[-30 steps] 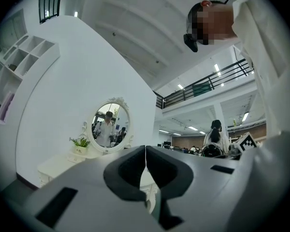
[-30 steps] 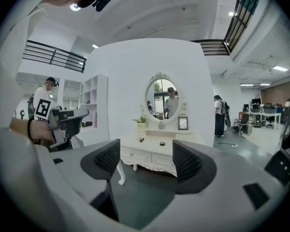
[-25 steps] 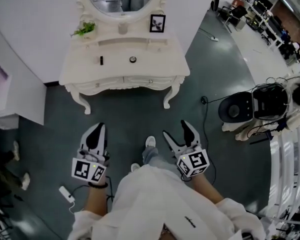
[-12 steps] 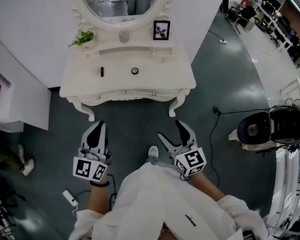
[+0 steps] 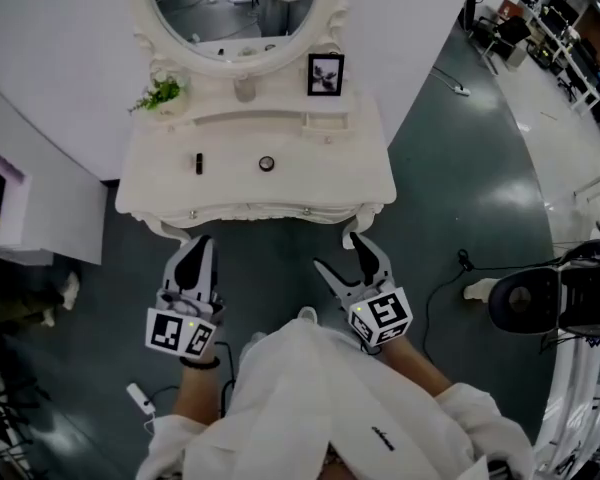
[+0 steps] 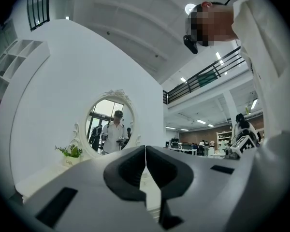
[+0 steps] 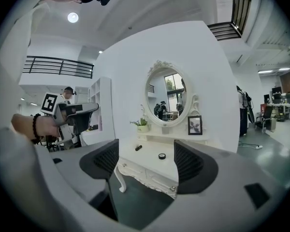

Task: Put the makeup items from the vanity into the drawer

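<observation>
Left gripper (image 5: 196, 242) closed empty, right gripper (image 5: 339, 252) spread wide; risk of rolling slim black tube (image 5: 198, 163) off white ornate bench (image 5: 330, 183).

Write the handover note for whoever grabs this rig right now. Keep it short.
Left tool: shut, nothing in it. Right tool: open, empty. Both are held over the floor, short of the vanity.
Items: a black tube and a small round jar lie apart on the vanity top, the tube to the left.
Done: nothing stowed; the drawers look closed.
Left: open a drawer, then move both items into it.
</observation>
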